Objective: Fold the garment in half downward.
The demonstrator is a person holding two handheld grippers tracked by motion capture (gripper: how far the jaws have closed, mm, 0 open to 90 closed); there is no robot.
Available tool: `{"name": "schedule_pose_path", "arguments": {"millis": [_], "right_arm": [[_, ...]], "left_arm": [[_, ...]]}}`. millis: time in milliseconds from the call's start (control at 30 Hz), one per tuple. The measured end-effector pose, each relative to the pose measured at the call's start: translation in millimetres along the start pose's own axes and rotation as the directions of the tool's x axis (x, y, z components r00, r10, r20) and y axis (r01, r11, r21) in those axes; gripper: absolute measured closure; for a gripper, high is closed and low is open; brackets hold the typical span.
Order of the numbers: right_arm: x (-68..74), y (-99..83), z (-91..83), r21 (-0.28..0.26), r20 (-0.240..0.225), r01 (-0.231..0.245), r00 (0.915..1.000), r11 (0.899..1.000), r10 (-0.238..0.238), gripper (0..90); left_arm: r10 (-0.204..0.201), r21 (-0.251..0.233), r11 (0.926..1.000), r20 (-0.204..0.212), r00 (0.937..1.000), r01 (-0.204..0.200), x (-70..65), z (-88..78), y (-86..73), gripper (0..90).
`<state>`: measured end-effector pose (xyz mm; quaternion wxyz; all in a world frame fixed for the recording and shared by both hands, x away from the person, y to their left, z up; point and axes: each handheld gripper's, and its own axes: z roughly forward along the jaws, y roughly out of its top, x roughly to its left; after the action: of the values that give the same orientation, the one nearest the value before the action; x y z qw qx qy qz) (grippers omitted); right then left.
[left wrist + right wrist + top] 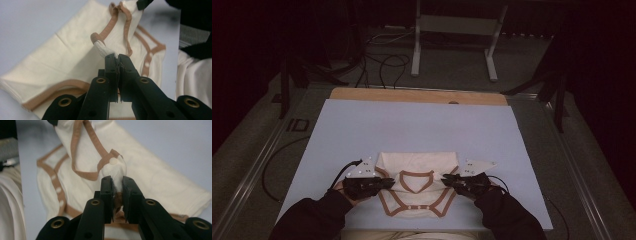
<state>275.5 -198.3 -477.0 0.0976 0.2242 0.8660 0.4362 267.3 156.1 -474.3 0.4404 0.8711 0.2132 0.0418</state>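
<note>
Step in hand: folding the bodysuit, which lies at the near edge of the worktop. Left hand-held gripper and right hand-held gripper each clamp a shoulder. Next move likely requires both lowering evenly.

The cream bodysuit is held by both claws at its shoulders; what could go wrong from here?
1. The left claw pinches just a thin edge of the bodysuit, so the fabric may slip out.
2. The right claw grips bunched cloth beside a snap button; pulling could strain that spot.
3. Most of the garment lies on the blue mat, so uneven moves could wrinkle or skew it.
</note>
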Motion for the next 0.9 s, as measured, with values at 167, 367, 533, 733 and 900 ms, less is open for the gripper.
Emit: {"name": "schedule_pose_path", "arguments": {"millis": [167, 367, 533, 733, 900], "right_arm": [[-2.2, -13.7, 9.8, 0.047, -0.031, -0.027, 0.9991, 0.999, 0.028, 79.5], [-8.6, -19.5, 14.4, 0.047, -0.037, -0.061, 0.9973, 0.997, 0.063, 78.4], [-10.0, -19.5, 16.7, 0.059, -0.078, -0.08, 0.9934, 0.995, 0.085, 59.8], [-13.6, -7.8, 14.3, 0.053, -0.095, -0.062, 0.9932, 0.997, 0.067, 47.2], [-23.8, 5.7, 13.4, 0.06, -0.086, -0.065, 0.9938, 0.996, 0.07, 46.0]], "left_arm": [[-0.024, 0.053, 0.9983, 0.006, 0.9997, 0.023, 1.6, 10.9, -10.6, 87.3], [-0.039, 0.091, 0.9951, -0.003, 0.9992, 0.039, 5.4, 16.3, -16.9, 86.4], [-0.03, 0.088, 0.9957, 0.007, 0.9995, 0.029, 4.2, 16.9, -18.2, 70.0], [-0.027, 0.067, 0.9974, 0.003, 0.9996, 0.026, 8.3, 12.5, -10.2, 50.6], [-0.045, 0.062, 0.997, -0.002, 0.999, 0.046, 16.8, 15.0, -0.4, 47.5]]}}
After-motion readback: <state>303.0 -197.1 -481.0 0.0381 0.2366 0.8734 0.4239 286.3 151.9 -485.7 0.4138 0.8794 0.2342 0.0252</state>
